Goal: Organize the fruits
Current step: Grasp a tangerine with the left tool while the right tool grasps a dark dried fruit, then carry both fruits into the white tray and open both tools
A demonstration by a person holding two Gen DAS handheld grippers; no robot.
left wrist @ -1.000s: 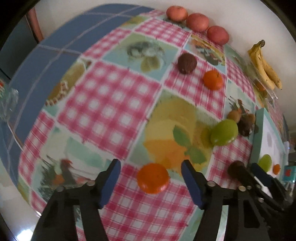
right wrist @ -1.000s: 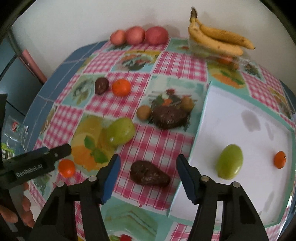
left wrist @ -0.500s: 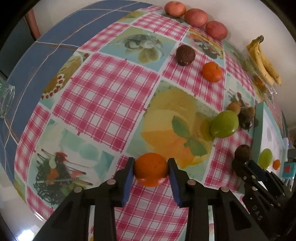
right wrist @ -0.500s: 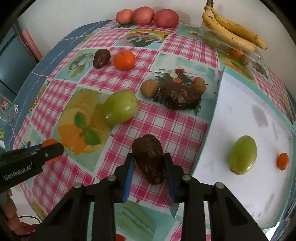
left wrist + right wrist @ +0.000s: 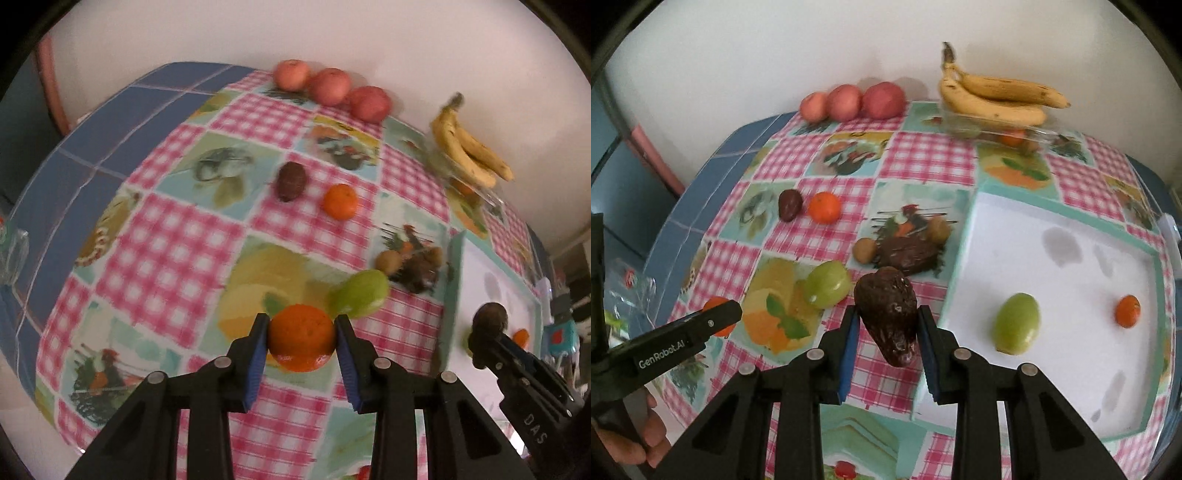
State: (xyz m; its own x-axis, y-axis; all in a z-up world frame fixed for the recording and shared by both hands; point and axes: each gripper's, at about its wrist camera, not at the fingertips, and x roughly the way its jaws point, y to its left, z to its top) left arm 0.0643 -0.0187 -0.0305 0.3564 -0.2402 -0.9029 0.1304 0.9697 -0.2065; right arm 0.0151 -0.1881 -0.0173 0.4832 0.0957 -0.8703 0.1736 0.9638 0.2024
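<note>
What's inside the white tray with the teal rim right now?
In the white tray with the teal rim: a green oval fruit and a small orange fruit. The right gripper covers the near-left corner.

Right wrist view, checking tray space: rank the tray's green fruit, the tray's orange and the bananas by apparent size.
1. Bananas
2. Green fruit
3. Orange
The bananas lie farthest, so their lead is safe.

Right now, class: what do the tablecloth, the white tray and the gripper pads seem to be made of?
Tablecloth: probably wipeable vinyl or oilcloth, smooth with printed checks and fruit pictures.
White tray: possibly plastic or coated board; matte, stained, teal rim.
Gripper pads: likely blue rubber or plastic, ridged edges.
</note>
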